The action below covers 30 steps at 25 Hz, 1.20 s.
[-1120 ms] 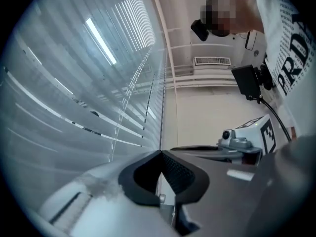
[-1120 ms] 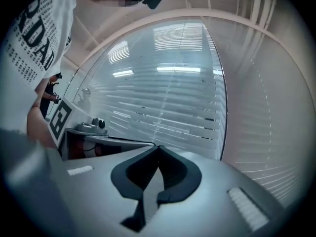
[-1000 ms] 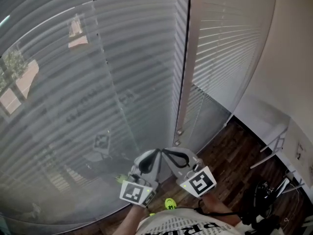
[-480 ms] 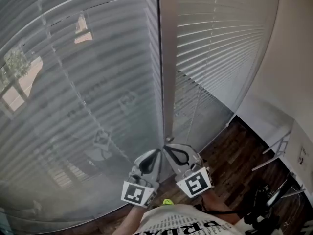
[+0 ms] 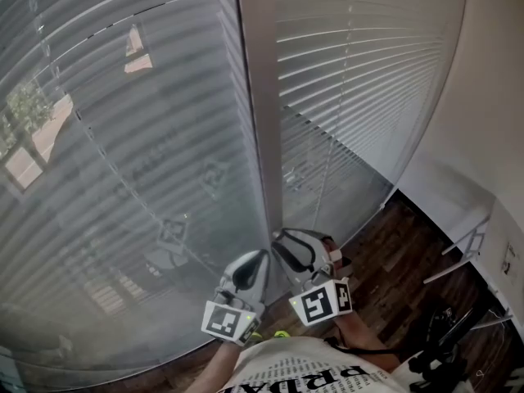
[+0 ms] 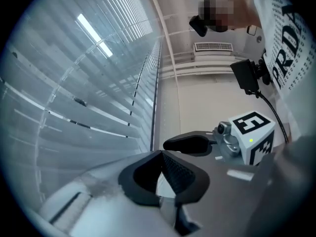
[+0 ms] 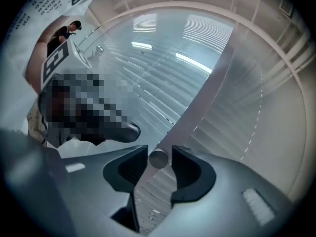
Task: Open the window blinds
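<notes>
You're facing a wide window [image 5: 106, 137] split by a pale upright post [image 5: 258, 113], strip lights [image 6: 94, 31] mirrored in its glass, a plain light wall [image 5: 483, 97] at right, dark wood floor [image 5: 393, 244] below, black gear [image 5: 446, 342] at the floor's right edge.

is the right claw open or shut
Open: the right claw has jaws that have just been opening and stand apart, a round rod end between them.

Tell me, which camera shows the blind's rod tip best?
The right gripper view: the round rod tip sits between the right gripper's jaws, which have just been opening and don't press it. The head and left gripper views don't clearly show it.
</notes>
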Each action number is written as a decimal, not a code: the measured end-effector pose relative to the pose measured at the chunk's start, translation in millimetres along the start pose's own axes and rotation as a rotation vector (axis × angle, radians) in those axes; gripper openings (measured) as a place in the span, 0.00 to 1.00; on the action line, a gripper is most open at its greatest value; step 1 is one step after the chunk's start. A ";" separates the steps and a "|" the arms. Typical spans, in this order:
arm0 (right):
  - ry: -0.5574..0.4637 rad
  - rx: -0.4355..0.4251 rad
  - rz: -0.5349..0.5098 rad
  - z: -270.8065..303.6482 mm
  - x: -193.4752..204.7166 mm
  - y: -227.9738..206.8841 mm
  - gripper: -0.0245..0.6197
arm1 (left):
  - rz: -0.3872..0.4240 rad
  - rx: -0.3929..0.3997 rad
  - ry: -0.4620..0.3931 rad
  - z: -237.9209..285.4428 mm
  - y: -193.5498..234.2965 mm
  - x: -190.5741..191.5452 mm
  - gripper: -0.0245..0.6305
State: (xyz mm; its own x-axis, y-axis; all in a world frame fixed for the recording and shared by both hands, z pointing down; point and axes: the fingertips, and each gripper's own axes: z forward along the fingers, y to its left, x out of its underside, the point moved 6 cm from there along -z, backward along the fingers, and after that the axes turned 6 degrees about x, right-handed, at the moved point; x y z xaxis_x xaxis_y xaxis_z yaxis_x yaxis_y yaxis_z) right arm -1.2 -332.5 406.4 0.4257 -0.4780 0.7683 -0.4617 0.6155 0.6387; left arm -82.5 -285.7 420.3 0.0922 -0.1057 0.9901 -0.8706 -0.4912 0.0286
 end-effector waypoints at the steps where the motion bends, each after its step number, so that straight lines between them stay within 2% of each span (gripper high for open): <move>1: 0.005 0.004 -0.010 1.6 1.4 0.1 0.30 | 0.007 0.005 0.005 -0.3 0.3 0.7 0.02; 7: 0.047 0.006 -0.028 10.2 6.4 3.4 0.31 | 0.017 0.007 0.001 -4.1 4.0 1.5 0.02; 10: 0.055 0.012 -0.023 9.4 8.4 3.2 0.23 | -0.011 0.012 -0.030 -4.0 0.6 -4.4 0.02; 13: 0.048 0.018 -0.022 10.1 8.4 2.9 0.23 | 0.016 0.029 -0.010 -6.5 1.7 -1.1 0.02; 30: 0.045 0.038 0.014 11.0 9.3 3.5 0.24 | 0.012 0.073 -0.006 -8.7 1.6 -2.4 0.02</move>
State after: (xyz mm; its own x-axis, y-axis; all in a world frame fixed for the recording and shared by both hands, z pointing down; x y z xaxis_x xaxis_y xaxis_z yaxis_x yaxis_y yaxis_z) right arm -7.4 -341.7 416.2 0.4531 -0.4402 0.7752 -0.4971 0.5972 0.6296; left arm -88.4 -278.8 419.2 0.0853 -0.1174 0.9894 -0.8344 -0.5512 0.0065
